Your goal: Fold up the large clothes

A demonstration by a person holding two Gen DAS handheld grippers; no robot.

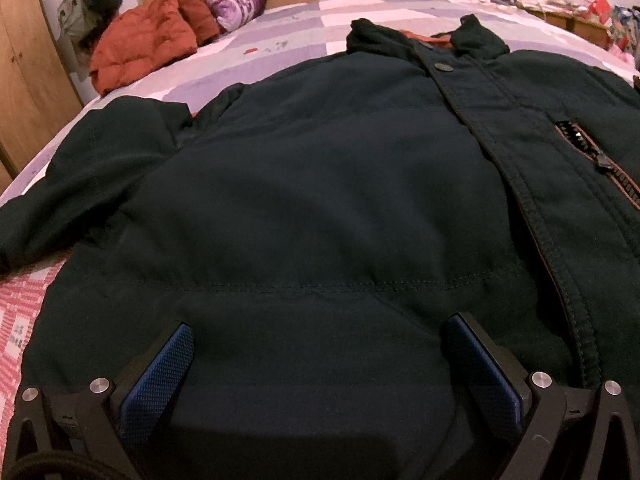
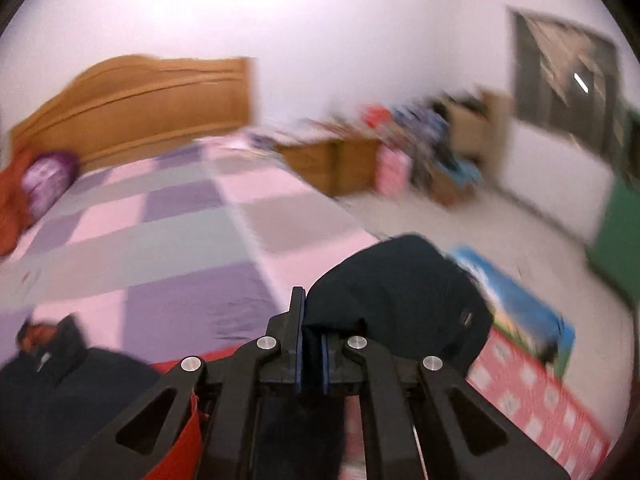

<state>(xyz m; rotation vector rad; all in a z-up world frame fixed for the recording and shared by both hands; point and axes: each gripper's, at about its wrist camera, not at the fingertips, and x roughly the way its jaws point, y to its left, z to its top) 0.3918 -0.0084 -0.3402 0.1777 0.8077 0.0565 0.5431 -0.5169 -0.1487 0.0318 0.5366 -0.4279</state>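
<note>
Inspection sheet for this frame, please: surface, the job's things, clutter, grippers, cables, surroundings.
Surface: bed with checked purple sheet.
Job's things: dark green jacket lies front up, placket snapped; part of it, likely a sleeve, is lifted.
Clutter: orange puffer jacket, purple pillow.
Grippers: left gripper open over the hem; right gripper shut on the sleeve.
Cables: nothing seen.
Surroundings: wooden headboard, nightstand, blurred.

My left tongs (image 1: 320, 364) are matte black, each finger faced with a blue, finely dimpled pad (image 1: 158, 380). Round silver screws (image 1: 100, 385) sit outboard of the pads, and a black cable (image 1: 44, 465) loops below them. My right tongs (image 2: 312, 354) share the black triangular-cutout arms, silver screws (image 2: 267, 343) and blue pad edges (image 2: 325, 364).
</note>
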